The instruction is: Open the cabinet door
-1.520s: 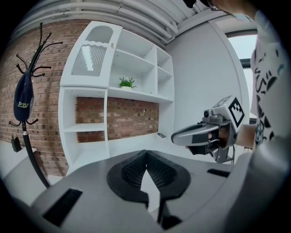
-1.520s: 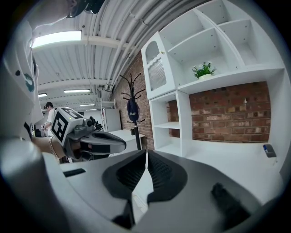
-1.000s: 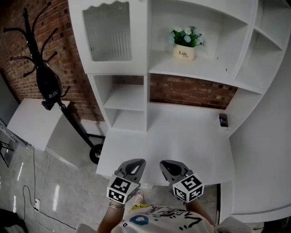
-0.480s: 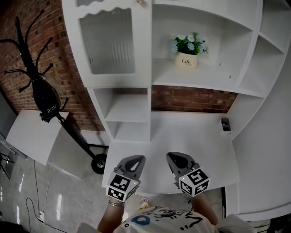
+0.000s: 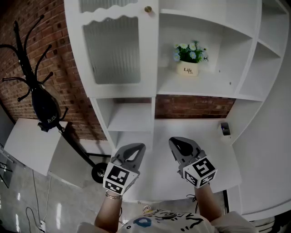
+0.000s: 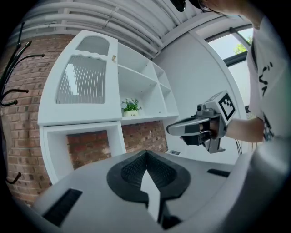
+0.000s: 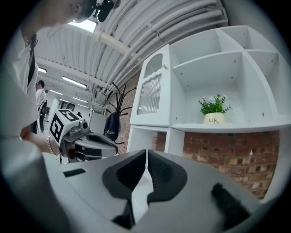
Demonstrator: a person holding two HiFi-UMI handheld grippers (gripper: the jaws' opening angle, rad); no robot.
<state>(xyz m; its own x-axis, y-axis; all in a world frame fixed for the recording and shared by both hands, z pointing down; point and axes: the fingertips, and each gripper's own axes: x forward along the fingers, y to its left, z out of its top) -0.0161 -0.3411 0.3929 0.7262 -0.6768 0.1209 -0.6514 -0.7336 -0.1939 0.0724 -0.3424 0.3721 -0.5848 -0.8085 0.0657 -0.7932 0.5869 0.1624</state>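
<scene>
White cabinet door (image 5: 113, 45) with ribbed glass pane and small round knob (image 5: 148, 9), shut, upper left.

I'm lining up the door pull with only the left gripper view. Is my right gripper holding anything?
Observer: No. In its own view the right gripper has its jaws together, with nothing between.
Operator: Where's the knob from above?
Observer: In the head view, the knob sits at the cabinet door's right edge, well above both grippers in the picture.
Operator: And my left gripper?
Observer: The left gripper is over the desk's front left part.
</scene>
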